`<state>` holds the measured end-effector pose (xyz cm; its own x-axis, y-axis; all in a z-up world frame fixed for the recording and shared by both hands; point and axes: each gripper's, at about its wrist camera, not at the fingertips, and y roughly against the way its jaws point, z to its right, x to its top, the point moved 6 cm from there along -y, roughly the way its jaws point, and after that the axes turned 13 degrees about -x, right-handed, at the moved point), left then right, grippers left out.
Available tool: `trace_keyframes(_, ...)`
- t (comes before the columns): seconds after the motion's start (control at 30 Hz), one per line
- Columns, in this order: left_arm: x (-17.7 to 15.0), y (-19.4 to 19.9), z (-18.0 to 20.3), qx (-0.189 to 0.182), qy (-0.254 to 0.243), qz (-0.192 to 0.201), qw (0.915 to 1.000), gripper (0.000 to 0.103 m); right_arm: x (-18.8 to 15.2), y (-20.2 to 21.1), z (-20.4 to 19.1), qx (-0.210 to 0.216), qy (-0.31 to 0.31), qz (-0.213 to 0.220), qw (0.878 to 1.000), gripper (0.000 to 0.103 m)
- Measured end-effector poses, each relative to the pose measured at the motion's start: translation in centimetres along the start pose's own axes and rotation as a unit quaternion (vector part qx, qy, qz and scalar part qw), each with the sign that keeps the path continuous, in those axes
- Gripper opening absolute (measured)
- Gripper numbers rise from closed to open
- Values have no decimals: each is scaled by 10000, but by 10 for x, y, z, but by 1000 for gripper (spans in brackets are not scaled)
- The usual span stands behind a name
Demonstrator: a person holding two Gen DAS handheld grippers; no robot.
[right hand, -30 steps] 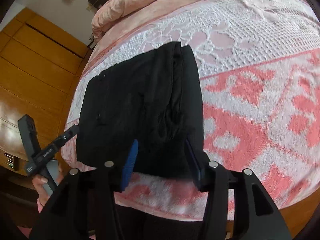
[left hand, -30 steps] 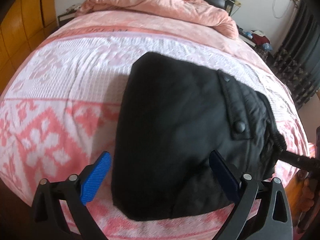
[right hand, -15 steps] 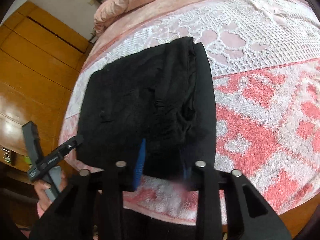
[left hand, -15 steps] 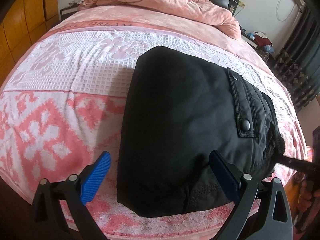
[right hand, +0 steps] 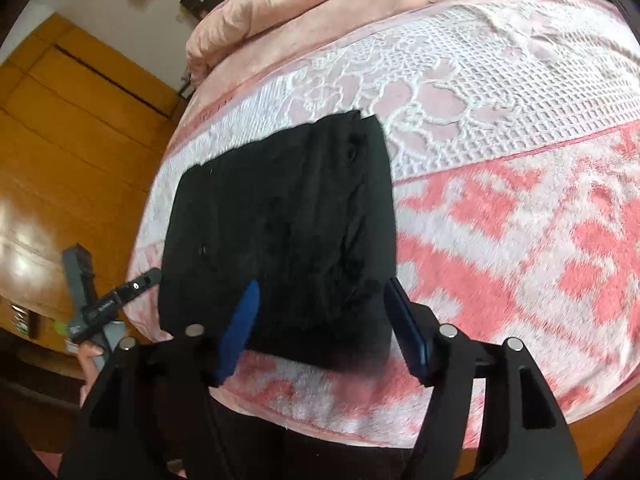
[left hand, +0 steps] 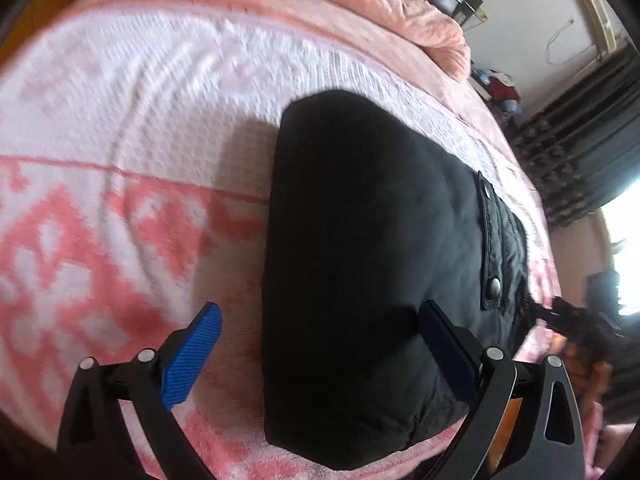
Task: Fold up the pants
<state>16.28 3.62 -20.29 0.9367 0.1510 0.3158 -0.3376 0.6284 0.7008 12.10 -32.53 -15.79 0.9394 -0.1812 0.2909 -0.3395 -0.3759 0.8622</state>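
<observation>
The black pants (left hand: 372,264) lie folded in a thick rectangle near the front edge of the bed; they also show in the right wrist view (right hand: 288,236). A snap-buttoned pocket flap (left hand: 494,240) faces up on their right side. My left gripper (left hand: 320,344) is open and empty, its blue pads spread around the near left end of the bundle. My right gripper (right hand: 320,320) is open and empty, just off the near edge of the pants. The left gripper also shows in the right wrist view (right hand: 108,304), held in a hand beside the bed.
The bed has a pink and white patterned blanket (left hand: 120,184). A rumpled pink duvet (left hand: 400,4) lies at the headboard end. Wooden wardrobes (right hand: 72,128) stand along one side. Dark curtains (left hand: 580,148) and a cluttered nightstand are on the other.
My right gripper has opened wider and drawn back from the pants' near edge. My left gripper has shifted left and closer along the bundle. The pants have not moved.
</observation>
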Motion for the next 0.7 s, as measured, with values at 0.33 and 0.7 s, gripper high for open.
trace_keyframes(0.33, 8, -40, -27, -1418, 653, -678, 9854, 100, 5, -52, 49, 1242, -871, -893, 9844, 75)
trace_keyframes(0.7, 7, -72, -11, -2031, 812, -946, 9712, 99, 5, -70, 50, 2053, -834, -1270, 9668, 82)
